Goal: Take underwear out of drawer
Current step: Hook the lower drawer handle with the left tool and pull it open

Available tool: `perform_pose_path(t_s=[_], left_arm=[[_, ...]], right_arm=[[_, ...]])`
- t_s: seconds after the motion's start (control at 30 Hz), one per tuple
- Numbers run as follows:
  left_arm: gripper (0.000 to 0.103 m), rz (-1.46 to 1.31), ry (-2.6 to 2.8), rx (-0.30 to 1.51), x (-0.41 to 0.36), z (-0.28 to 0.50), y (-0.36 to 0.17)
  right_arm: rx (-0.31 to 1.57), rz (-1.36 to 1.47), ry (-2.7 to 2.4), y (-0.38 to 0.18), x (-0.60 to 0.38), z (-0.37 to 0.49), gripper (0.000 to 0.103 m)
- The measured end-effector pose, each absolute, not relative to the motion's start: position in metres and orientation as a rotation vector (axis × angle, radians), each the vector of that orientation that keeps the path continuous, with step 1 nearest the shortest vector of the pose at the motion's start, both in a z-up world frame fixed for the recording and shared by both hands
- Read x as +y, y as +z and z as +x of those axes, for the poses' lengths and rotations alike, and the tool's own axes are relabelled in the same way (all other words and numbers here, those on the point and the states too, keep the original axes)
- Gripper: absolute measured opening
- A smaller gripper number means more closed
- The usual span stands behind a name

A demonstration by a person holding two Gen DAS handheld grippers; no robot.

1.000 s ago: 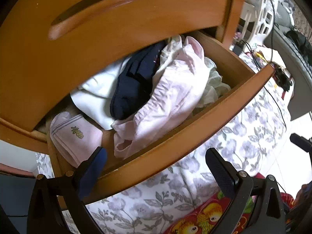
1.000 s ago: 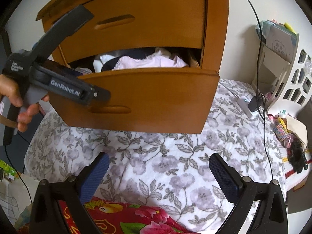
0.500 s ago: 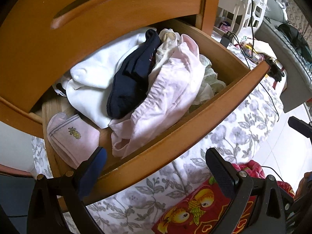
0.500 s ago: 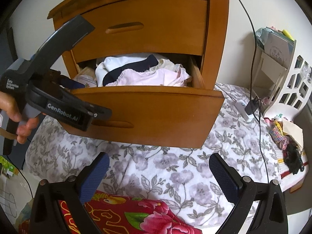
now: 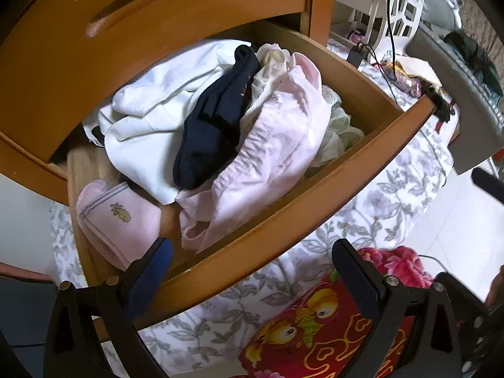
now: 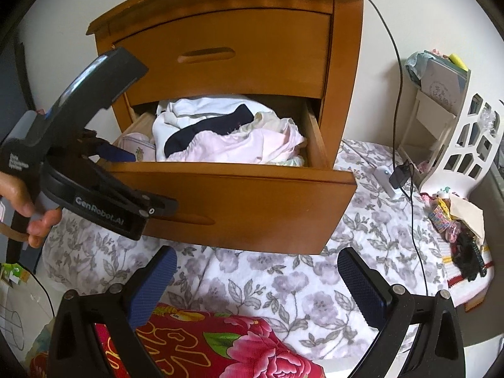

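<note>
Floral bedding (image 6: pixel 315 286) spreads below the open drawer (image 6: pixel 252 201). We see pink underwear (image 5: pixel 277 157) heaped inside it, at twelve o'clock from our left gripper (image 5: pixel 252 271), tongs apart, empty. Our right gripper (image 6: pixel 256 280) hangs back, tongs apart too.

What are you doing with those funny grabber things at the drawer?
A person holds a two-finger gripper in each hand to take underwear out of the open drawer. The left gripper is open at the drawer's front edge, one finger just inside near the folded pink piece with a pineapple. The right gripper is open too, hanging back over the flowered bedspread. Nothing is grabbed yet; the white, navy and pale pink clothes all lie in the drawer.
</note>
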State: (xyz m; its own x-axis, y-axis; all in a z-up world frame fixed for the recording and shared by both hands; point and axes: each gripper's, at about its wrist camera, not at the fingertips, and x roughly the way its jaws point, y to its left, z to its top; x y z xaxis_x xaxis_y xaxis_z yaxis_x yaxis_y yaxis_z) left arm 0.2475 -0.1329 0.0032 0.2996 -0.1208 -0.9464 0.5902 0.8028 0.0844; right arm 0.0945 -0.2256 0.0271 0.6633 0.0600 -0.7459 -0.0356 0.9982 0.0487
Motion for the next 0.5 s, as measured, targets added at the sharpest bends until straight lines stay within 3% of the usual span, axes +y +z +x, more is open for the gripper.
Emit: perform_pose_path(t_s=[0.37, 0.5], left_arm=[[0.101, 0.494, -0.470, 1.147, -0.142, 0.253, 0.013], [0.101, 0.375, -0.469, 1.131, -0.123, 0.235, 0.020]], right_arm=[[0.826, 0.026, 0.057, 0.035, -0.224, 0.087, 0.103], [0.823, 0.026, 0.054, 0.036, -0.224, 0.086, 0.103]])
